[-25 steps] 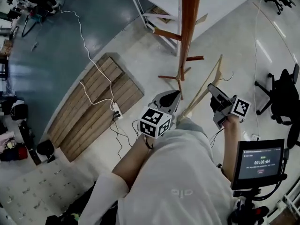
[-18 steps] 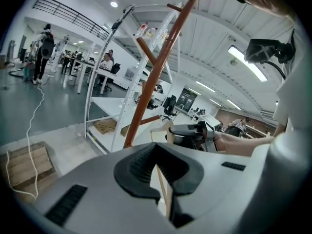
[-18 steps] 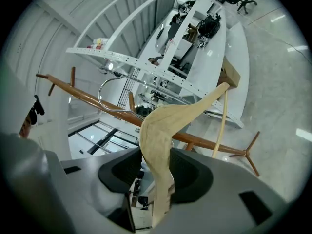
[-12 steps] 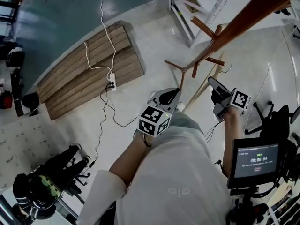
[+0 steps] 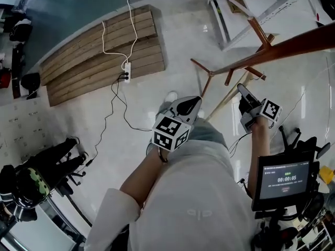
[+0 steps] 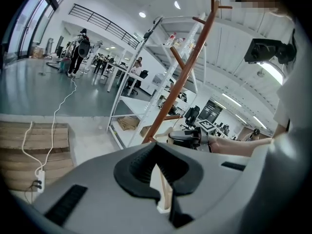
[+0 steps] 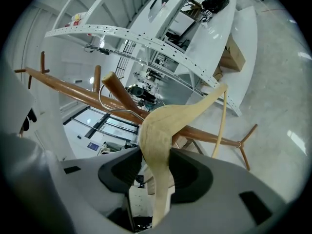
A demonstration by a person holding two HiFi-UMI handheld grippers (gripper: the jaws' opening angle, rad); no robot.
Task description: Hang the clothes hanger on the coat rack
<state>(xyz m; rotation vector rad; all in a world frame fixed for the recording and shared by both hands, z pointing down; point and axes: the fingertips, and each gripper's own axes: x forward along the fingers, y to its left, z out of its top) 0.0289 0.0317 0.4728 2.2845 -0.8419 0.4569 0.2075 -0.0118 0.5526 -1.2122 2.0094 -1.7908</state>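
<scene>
The person wears a white shirt [image 5: 199,192]; the grey left gripper [image 5: 194,101] and right gripper [image 5: 242,89] each bear a black-and-white marker cube [image 5: 170,132].

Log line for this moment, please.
left gripper: shut on wooden hanger | right gripper: shut on wooden hanger | hook: beside coat rack peg, not hung yet

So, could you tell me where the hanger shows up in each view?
Head view: hanger right of centre, slanting below the rack.
Left gripper view: hanger bottom centre, between the jaws; rack above it.
Right gripper view: hanger at centre, rising from the jaws across the rack.
Shared landmark: the rack's brown pole.
</scene>
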